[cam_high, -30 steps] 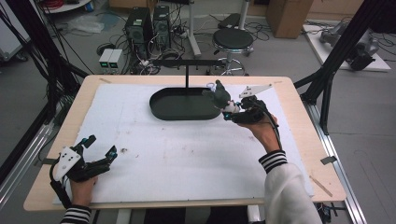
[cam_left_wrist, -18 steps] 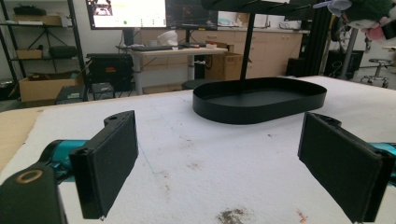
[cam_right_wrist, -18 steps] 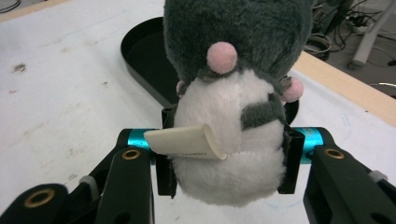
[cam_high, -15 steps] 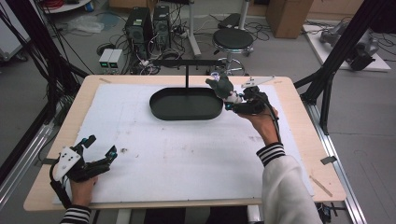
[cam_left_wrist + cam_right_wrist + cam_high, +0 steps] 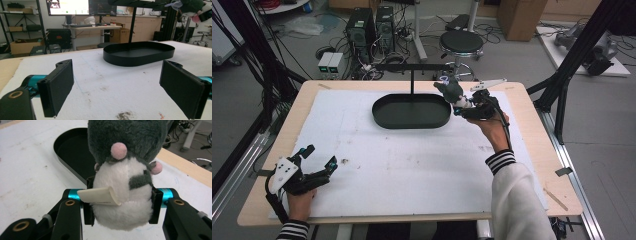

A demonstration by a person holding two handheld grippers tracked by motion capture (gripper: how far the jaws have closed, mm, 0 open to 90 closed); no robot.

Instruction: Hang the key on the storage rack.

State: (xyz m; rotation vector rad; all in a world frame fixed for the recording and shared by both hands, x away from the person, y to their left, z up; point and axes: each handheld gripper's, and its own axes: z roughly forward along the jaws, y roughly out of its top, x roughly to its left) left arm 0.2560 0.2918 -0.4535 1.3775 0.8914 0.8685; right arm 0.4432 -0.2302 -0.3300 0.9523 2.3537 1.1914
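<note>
Right gripper (image 5: 462, 104) clamped plush mouse (image 5: 125, 170), right of black tray (image 5: 412, 120) | left gripper (image 5: 317, 161) gaped empty, near-left.

My left gripper (image 5: 318, 161) and right gripper (image 5: 121, 206) are black, with flat black pads (image 5: 58, 88), teal metal bars behind them and brass-ringed pivot holes. A grey three-cornered plate (image 5: 282, 170) tops the left one. My sleeves (image 5: 515, 196) are white with black-and-white striped cuffs.
</note>
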